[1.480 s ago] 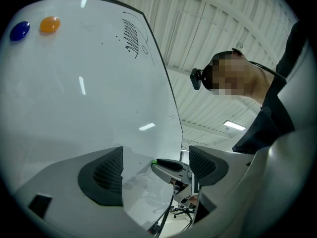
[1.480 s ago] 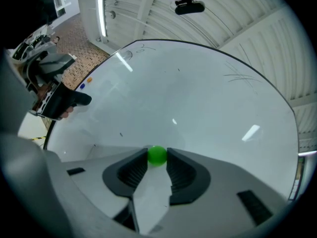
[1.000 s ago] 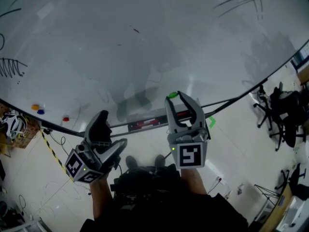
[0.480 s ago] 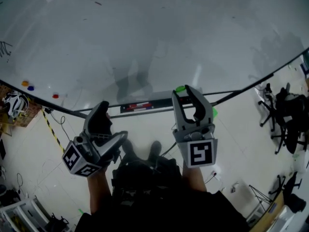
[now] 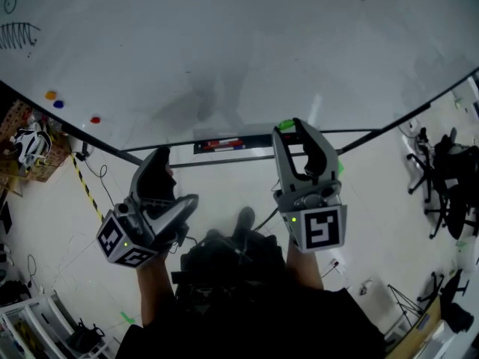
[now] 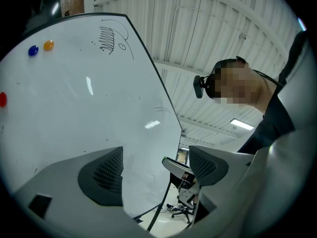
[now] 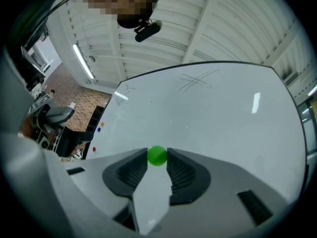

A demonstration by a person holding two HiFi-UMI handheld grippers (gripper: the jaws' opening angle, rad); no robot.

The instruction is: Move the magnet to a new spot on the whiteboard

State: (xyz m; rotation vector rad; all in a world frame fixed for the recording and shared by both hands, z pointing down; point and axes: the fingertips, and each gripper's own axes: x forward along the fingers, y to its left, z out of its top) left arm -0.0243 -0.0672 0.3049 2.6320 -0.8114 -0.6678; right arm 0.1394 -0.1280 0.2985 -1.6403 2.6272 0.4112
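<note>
The right gripper (image 7: 157, 162) pinches the green magnet (image 7: 157, 155) near the whiteboard (image 7: 213, 118), while the left gripper (image 6: 154, 165) hangs with jaws apart, empty.

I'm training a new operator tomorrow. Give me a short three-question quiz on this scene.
1. True or false: the left gripper holds a magnet.
2. Which colour is the magnet in the right gripper? A red, B green, C blue.
3. In the head view, how many magnets sit on the whiteboard near its left edge?
Key: 1 false, its jaws stand apart and empty. 2 B. 3 three: orange, blue, red.
</note>
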